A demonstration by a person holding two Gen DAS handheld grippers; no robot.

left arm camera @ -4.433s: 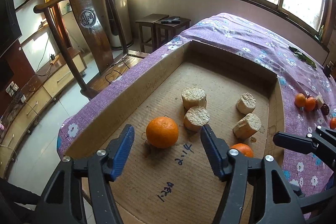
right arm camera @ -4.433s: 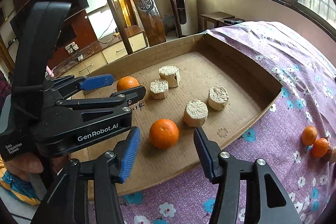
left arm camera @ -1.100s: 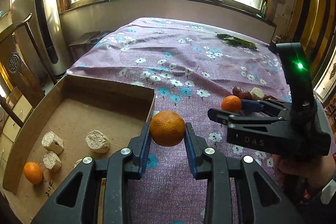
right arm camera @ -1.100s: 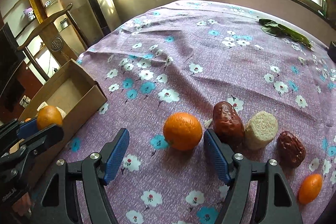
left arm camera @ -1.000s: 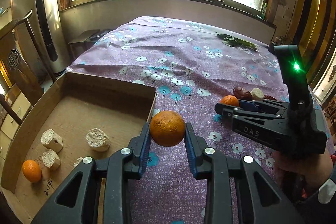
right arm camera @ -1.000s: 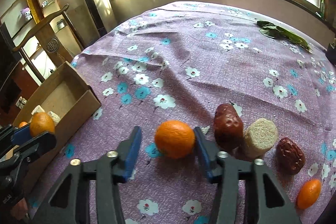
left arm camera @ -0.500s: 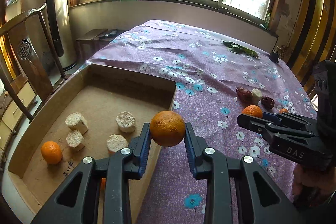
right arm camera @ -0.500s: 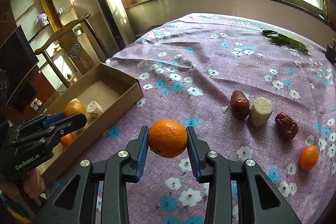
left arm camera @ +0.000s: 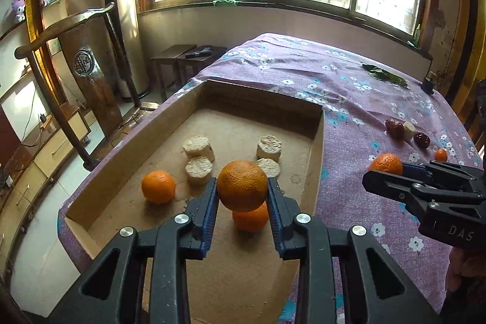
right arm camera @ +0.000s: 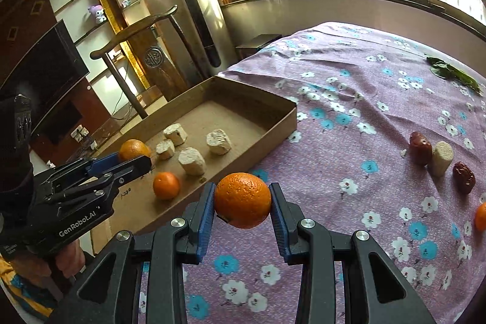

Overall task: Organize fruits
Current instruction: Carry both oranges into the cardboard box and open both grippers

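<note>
While both jaws clamp oranges, left gripper (right arm camera: 133,163) reads "GenRobot.AI", right gripper (left arm camera: 385,175) "DAS".

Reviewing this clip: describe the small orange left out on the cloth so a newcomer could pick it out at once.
Start at the purple flowered cloth and go right, away from the cardboard tray, to the loose cluster near the edge: two dark red dates and a pale cut cylinder. Just beyond them lies the small orange. It is the only orange resting on cloth, neither gripped nor in the tray.

Black grippers (left arm camera: 242,216), blue pads (left arm camera: 209,210)
</note>
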